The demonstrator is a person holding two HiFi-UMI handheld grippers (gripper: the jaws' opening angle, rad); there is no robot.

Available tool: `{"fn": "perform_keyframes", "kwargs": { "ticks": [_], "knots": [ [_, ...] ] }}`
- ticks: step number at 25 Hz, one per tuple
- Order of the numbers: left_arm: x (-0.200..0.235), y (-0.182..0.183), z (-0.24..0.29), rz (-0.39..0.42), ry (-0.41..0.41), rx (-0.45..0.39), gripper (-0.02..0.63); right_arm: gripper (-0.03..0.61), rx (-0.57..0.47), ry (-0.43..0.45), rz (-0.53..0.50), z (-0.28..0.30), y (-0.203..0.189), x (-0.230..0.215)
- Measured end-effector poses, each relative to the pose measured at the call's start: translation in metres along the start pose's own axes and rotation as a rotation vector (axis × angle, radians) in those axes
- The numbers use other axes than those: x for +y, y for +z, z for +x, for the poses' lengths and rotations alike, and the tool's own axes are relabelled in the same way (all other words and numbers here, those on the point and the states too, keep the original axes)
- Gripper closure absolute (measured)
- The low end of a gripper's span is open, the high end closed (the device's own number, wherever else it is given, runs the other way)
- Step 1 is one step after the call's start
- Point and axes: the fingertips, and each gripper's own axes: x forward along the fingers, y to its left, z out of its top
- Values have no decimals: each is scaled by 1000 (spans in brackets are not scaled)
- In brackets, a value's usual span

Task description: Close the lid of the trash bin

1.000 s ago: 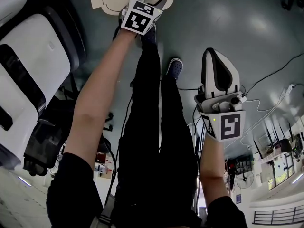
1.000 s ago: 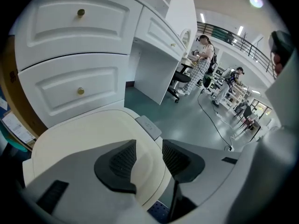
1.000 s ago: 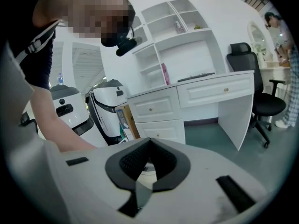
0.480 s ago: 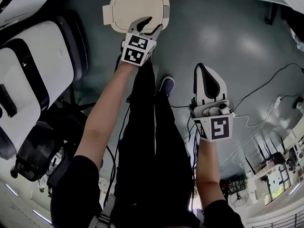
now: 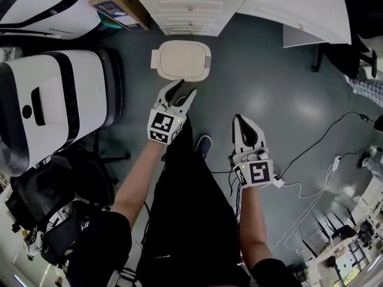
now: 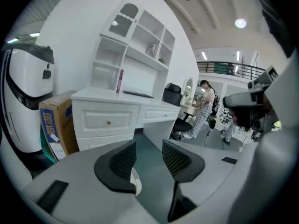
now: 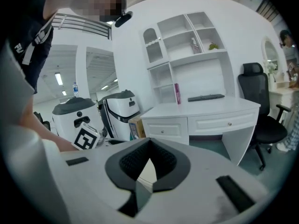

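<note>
Cream plastic trash bin [image 5: 157, 62] with its rounded lid [image 5: 182, 58] shut flat stands on the grey-green floor [image 5: 269, 76] just before a white drawer cabinet [image 5: 191, 8], ahead of the left gripper [image 5: 184, 88], whose jaws stand apart and empty, while the right gripper [image 5: 240, 121] has its jaws pressed together on nothing.

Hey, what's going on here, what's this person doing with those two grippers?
A person stands over a small trash bin on the floor in front of a white desk. The bin's lid looks flat and closed. The left gripper is nearest the bin but clear of it, with its jaws apart and nothing between them. The right gripper is off to the side over bare floor, jaws together and empty.
</note>
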Motion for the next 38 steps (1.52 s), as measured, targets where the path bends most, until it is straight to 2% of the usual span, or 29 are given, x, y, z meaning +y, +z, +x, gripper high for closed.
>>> {"fn": "perform_keyframes", "kwargs": {
  "ticks": [3,7,12,15,20,26,32,38],
  "knots": [
    [-33,48,-48,21,-5,-75,433,572,-42,13,21,-26,28,11],
    [-82,105,-114,102,-4,-165,433,572,-77,45,-54,-62,66,34],
    [-136,172,-186,91,1,-274,433,572,-123,83,-104,-118,114,56],
    [-152,194,-222,107,23,-314,434,573,-174,88,-119,-150,138,69],
    [-179,208,-275,109,68,-369,433,572,-201,114,-144,-189,151,83],
    [-213,198,-324,78,87,-379,433,572,-223,109,-129,-235,146,97],
    [-242,210,-355,108,96,-419,433,572,-262,128,-164,-267,167,108],
    [-272,201,-388,96,133,-415,434,572,-242,162,-167,-288,155,118]
  ]
}}
